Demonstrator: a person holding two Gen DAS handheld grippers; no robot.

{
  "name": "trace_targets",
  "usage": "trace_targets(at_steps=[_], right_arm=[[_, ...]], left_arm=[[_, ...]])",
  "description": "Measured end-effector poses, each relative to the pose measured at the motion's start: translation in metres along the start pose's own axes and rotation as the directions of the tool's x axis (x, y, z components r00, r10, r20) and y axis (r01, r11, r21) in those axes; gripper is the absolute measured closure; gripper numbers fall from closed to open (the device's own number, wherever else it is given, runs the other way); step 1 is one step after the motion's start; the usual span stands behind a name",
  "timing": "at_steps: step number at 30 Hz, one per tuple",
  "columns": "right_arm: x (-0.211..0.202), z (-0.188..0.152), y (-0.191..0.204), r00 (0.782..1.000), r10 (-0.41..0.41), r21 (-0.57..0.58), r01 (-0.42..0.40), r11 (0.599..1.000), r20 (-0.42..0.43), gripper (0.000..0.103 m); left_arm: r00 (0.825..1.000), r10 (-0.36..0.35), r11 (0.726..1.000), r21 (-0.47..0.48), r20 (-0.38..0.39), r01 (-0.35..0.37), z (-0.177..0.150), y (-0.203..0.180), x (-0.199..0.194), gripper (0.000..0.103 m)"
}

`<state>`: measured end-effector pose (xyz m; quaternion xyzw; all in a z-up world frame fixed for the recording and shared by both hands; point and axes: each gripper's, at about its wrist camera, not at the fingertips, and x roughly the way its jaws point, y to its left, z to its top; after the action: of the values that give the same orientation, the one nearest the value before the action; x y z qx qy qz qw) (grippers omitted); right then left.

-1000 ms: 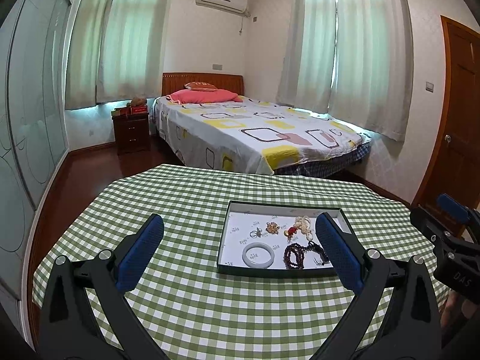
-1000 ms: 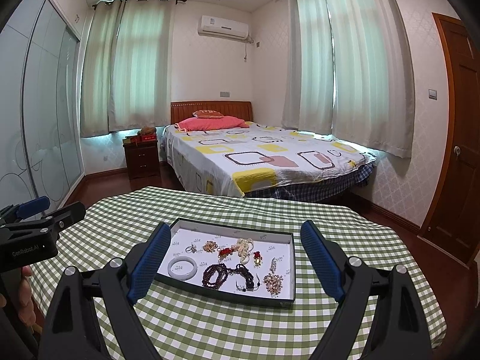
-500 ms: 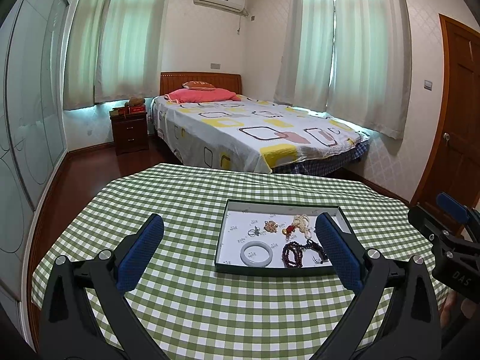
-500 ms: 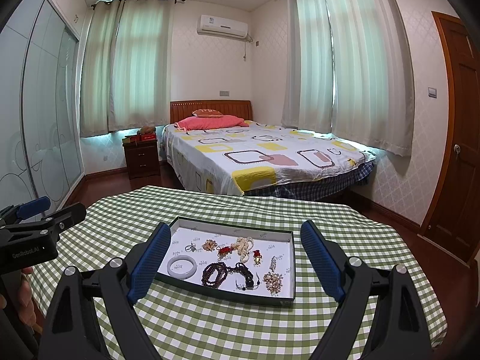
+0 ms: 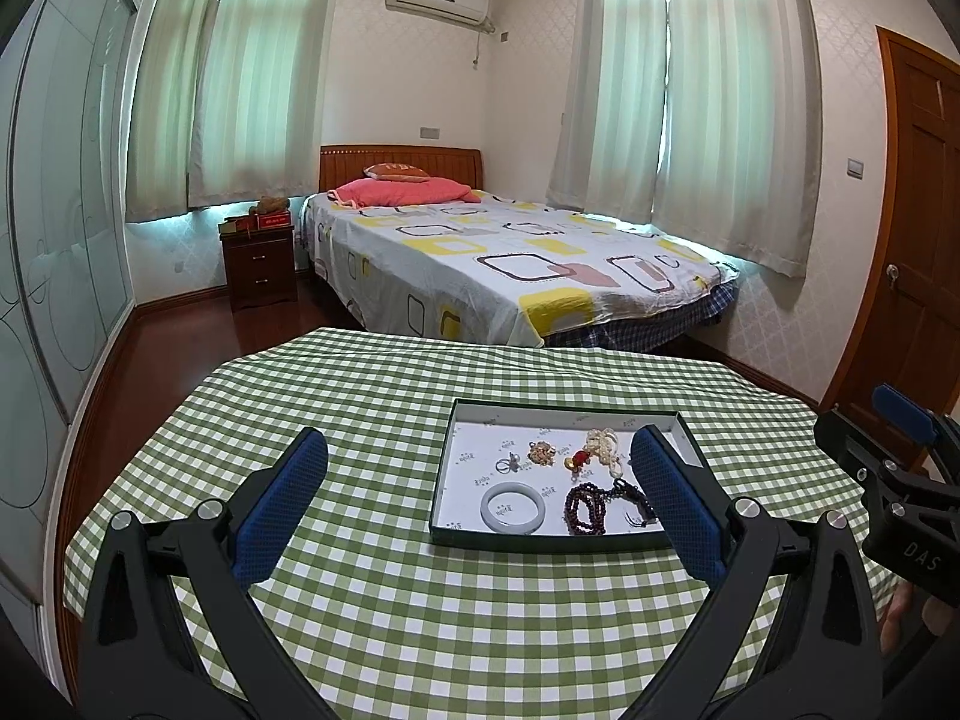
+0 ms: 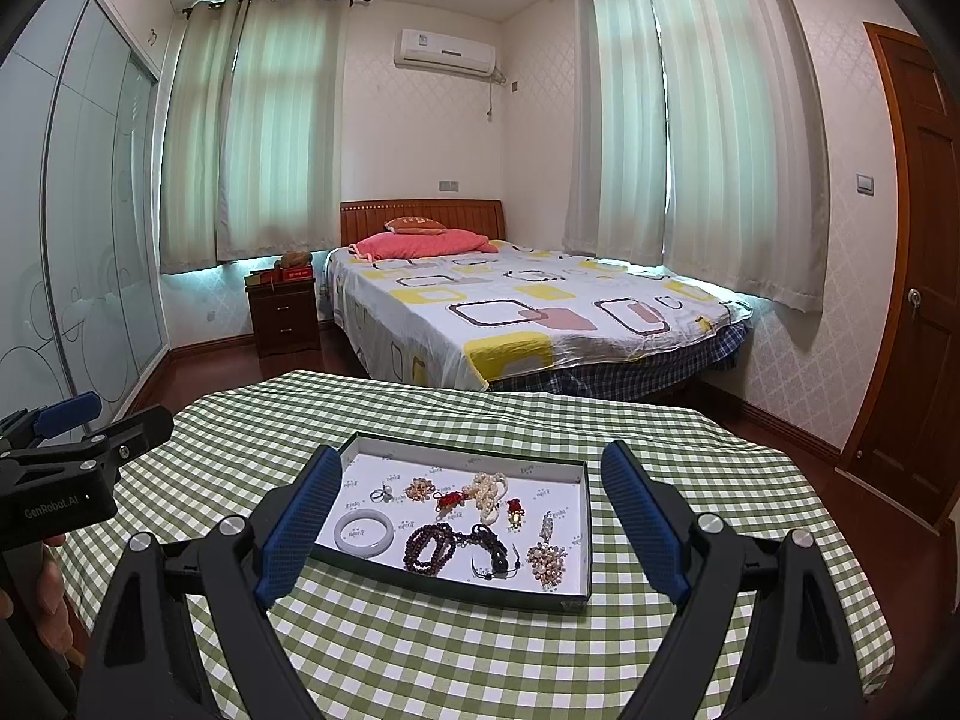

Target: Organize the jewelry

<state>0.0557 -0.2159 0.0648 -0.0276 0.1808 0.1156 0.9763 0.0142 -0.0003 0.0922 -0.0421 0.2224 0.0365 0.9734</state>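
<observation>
Worktop: a surface under a green-and-white checked cloth point(image 6: 420, 648), with a bed beyond its far edge.
Tray: a shallow dark-rimmed rectangular tray with a white printed liner point(image 6: 462, 587) lies on the cloth, toward the right in the left wrist view point(image 5: 442, 468).
Jewelry: all inside the tray. A pale jade-like bangle point(image 6: 364, 531) sits at the near left; a dark red-brown bead string point(image 6: 433, 546) lies just right of it; a cream pearl cluster point(image 6: 490, 492) is farther back; a small red charm point(image 6: 514, 508) is beside the pearls.
Left gripper point(image 5: 480, 507): blue-padded fingers spread wide, holding nothing, above the cloth near the tray.
Right gripper point(image 6: 474, 525): fingers wide apart, empty, framing the tray.
</observation>
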Motion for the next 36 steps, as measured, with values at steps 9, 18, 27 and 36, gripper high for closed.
trace_targets(at_steps=[9,18,27,36], right_arm=[[0.000,0.000,0.000,1.000,-0.001,0.002,0.001,1.000,0.000,0.018],[0.002,-0.001,-0.002,1.000,-0.001,0.001,0.001,1.000,-0.008,0.018],[0.007,-0.004,-0.003,1.000,-0.002,0.003,0.002,1.000,-0.023,0.018],[0.017,-0.009,-0.005,0.999,-0.007,0.009,0.008,1.000,-0.048,0.018]], left_arm=[[1.000,0.000,1.000,-0.001,0.001,0.000,0.001,0.001,0.001,0.005],[1.000,0.003,1.000,0.010,0.000,-0.003,0.000,0.000,0.001,0.005],[0.999,0.000,1.000,-0.030,-0.052,-0.001,-0.005,0.007,0.016,0.004],[0.996,0.030,0.999,-0.023,-0.086,-0.032,-0.013,0.011,0.033,0.004]])
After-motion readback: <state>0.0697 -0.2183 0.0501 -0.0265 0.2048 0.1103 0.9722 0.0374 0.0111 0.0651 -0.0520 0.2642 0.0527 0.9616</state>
